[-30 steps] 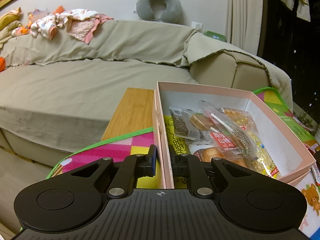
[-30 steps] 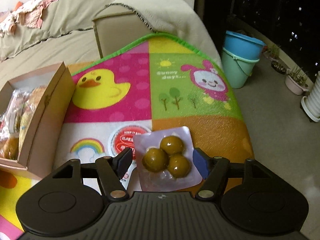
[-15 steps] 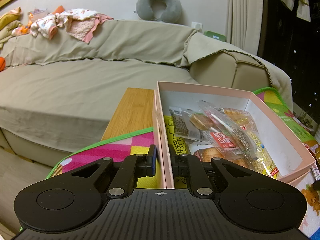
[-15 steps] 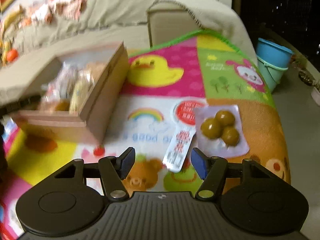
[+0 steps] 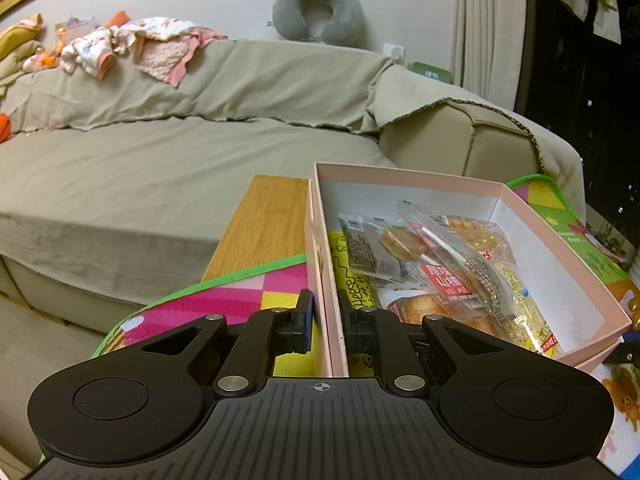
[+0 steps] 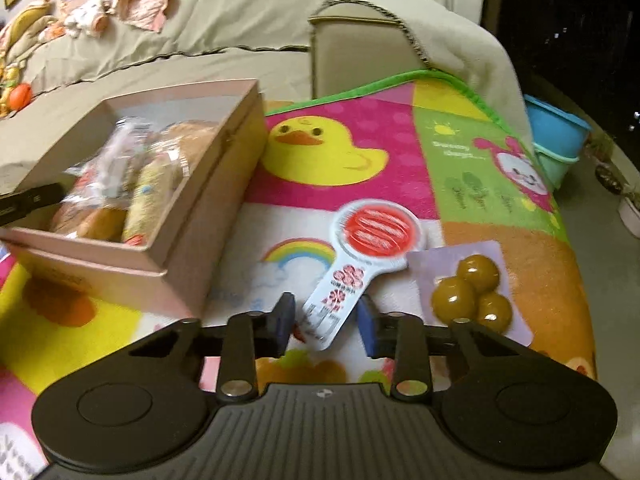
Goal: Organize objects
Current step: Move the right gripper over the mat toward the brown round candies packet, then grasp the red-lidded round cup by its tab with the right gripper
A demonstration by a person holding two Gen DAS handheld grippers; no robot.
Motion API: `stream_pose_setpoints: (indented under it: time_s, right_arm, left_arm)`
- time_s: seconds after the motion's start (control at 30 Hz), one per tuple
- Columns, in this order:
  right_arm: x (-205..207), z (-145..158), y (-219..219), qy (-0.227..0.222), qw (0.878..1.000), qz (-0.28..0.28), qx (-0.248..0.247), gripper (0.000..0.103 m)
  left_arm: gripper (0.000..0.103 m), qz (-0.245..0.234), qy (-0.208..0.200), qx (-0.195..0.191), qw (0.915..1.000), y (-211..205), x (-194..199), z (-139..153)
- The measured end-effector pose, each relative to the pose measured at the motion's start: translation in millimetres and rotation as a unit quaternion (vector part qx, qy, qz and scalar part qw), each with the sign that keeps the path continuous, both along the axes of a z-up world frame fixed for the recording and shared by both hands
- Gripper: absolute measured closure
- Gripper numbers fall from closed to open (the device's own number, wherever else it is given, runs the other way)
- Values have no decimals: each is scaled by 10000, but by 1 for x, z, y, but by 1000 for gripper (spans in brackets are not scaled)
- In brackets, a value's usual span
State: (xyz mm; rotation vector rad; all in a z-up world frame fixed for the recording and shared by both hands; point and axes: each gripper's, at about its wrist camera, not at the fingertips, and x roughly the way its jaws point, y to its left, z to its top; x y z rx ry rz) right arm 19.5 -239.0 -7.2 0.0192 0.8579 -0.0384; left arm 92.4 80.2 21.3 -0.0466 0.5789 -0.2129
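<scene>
A pink cardboard box (image 5: 560, 248) filled with snack packets (image 5: 440, 264) stands on the colourful play mat (image 6: 320, 184). My left gripper (image 5: 326, 320) is shut on the box's near wall (image 5: 320, 260), one finger inside and one outside. In the right wrist view the box (image 6: 208, 216) is at the left. A white lollipop-shaped packet with a red disc (image 6: 376, 232) lies on the mat. Its stem sits between the pads of my right gripper (image 6: 325, 316), whose jaws are closing, with a gap still showing on the left side. A clear pouch of three brown balls (image 6: 468, 296) lies just right of it.
A beige covered sofa (image 5: 180, 168) runs behind the table, with clothes (image 5: 132, 48) and a grey neck pillow (image 5: 318, 14) on its back. Bare wooden tabletop (image 5: 268, 224) shows left of the box. Blue and green buckets (image 6: 556, 144) stand on the floor at the right.
My right gripper has swung left off the pouch of brown balls to the lollipop-shaped packet, and its jaws have narrowed around the stem. The left gripper has stayed on the box wall.
</scene>
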Motion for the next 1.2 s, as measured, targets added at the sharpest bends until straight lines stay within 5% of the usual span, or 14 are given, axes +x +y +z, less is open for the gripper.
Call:
stream_pose_setpoints:
  time_s: [0.5, 0.7, 0.77, 0.97, 1.2]
  right_arm:
    - [-31, 6, 27, 105, 9985, 449, 297, 74]
    - [-21, 2, 31, 21, 9994, 339, -10, 66]
    - [-18, 1, 31, -32, 9993, 339, -140, 55]
    - [-3, -2, 31, -212, 9978, 438, -456, 43]
    - [13, -5, 25, -376, 9947, 796, -528, 40]
  left_arm:
    - [90, -5, 1, -1, 10000, 0, 0, 0]
    - [90, -5, 1, -1, 10000, 0, 0, 0]
    - [90, -6, 1, 0, 10000, 0, 0, 0]
    - [90, -7, 1, -1, 10000, 0, 0, 0]
    - [90, 11, -7, 22, 10000, 0, 0, -1]
